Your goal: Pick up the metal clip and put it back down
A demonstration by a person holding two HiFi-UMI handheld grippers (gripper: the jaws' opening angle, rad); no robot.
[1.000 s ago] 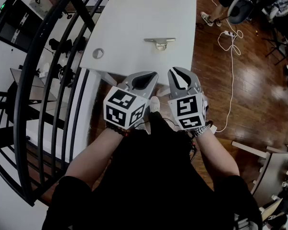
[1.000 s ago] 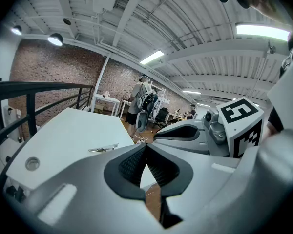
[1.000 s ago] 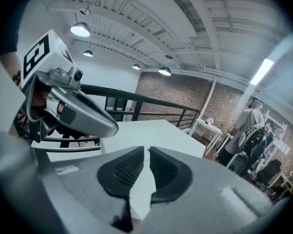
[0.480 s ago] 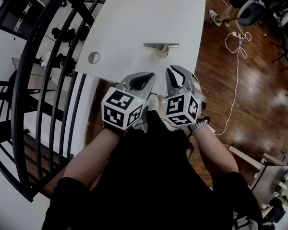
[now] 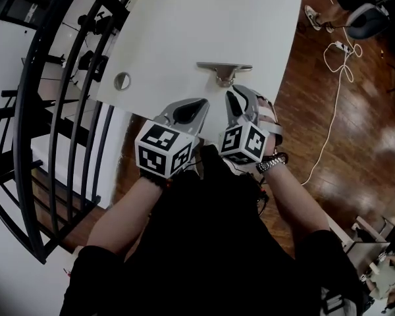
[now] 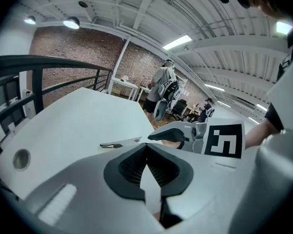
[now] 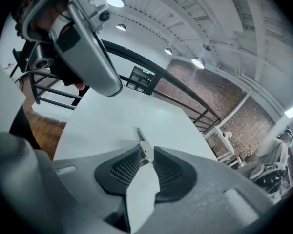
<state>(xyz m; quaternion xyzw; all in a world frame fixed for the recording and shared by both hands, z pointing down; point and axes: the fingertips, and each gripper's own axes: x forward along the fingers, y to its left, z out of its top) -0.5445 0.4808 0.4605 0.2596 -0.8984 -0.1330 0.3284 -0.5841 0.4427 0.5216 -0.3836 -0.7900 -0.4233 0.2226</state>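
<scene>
Right gripper (image 5: pixel 232 96) is sitting nearer the clip (image 5: pixel 224 68) than a second ago | clip is lying by the table's (image 5: pixel 184 25) near edge, just beyond its tips | right jaws are standing slightly apart, framing the clip's end | left gripper (image 5: pixel 204 103) is hovering closed at that edge

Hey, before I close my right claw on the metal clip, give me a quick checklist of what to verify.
1. Right claw jaws apart: ok.
2. Metal clip lined up with the gap: ok.
3. Clip between the jaws: not ok, it lies just ahead of the tips.
4. Left claw shut, empty, off to the side: ok.
5. Table hole well away from the clip: ok.
6. Clip sits loose on the white table: cannot tell.
</scene>
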